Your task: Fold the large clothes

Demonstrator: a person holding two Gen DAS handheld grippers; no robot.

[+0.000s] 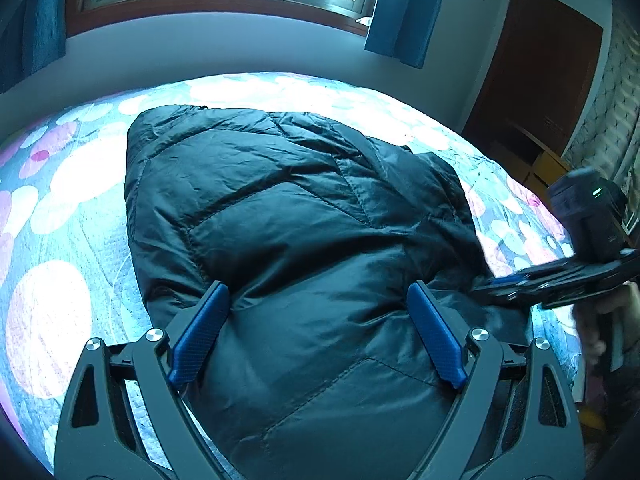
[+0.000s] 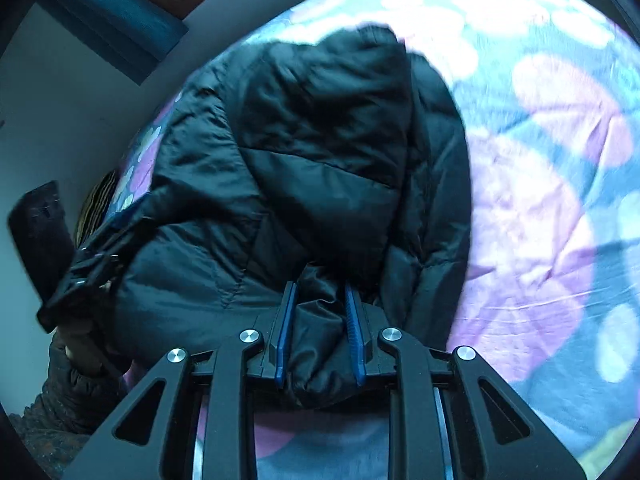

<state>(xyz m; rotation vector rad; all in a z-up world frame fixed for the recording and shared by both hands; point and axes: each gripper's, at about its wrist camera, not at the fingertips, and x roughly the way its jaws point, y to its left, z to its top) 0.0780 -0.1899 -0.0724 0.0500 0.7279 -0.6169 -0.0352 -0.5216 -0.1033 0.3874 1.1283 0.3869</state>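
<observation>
A black quilted puffer jacket [image 1: 296, 216] lies bundled on a bed with a floral sheet [image 1: 52, 208]. My left gripper [image 1: 318, 294] is open, its blue pads [image 1: 200, 340] spread wide over the near part of the jacket, not pinching it. In the right wrist view the jacket [image 2: 320, 152] fills the middle. My right gripper [image 2: 320, 292] is shut on a bunched fold of the jacket's near edge. The right gripper also shows at the right edge of the left wrist view [image 1: 560, 276], at the jacket's side.
The floral sheet [image 2: 540, 200] spreads around the jacket. A window with blue curtains [image 1: 396, 12] is behind the bed, a brown door [image 1: 532, 76] at the right. The person's hand and dark sleeve [image 2: 80, 360] hold the left gripper at the left.
</observation>
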